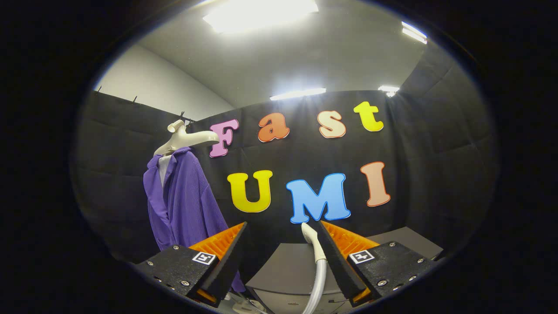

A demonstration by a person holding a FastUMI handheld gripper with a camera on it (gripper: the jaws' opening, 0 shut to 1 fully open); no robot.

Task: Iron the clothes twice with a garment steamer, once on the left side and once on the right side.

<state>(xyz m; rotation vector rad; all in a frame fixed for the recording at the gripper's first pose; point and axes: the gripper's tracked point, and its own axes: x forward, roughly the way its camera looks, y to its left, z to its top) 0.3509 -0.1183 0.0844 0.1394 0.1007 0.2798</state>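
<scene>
While the gripper (281, 229) was held level facing the booth's back wall, its two orange-and-black fingers (229, 253) stood wide apart, gripping nothing. A purple garment (183, 205) hung on a cream-coloured hanger (187, 139) beyond the left finger, up and off to that side, its lower hem dropping behind that finger. A white shirt collar (163, 168) showed inside the garment's open neck. The steamer's white head (310, 233) stood upright just inside the right finger, very close to that finger's inner face; whether it touched the pad could not be told. Its pale ribbed hose (319, 279) ran down from the head between the fingers. Beneath and beyond the fingers lay a grey unit (287, 266) with a flat top, the hose passing in front of it. Ceiling lights (261, 15) glowed above the wall.
</scene>
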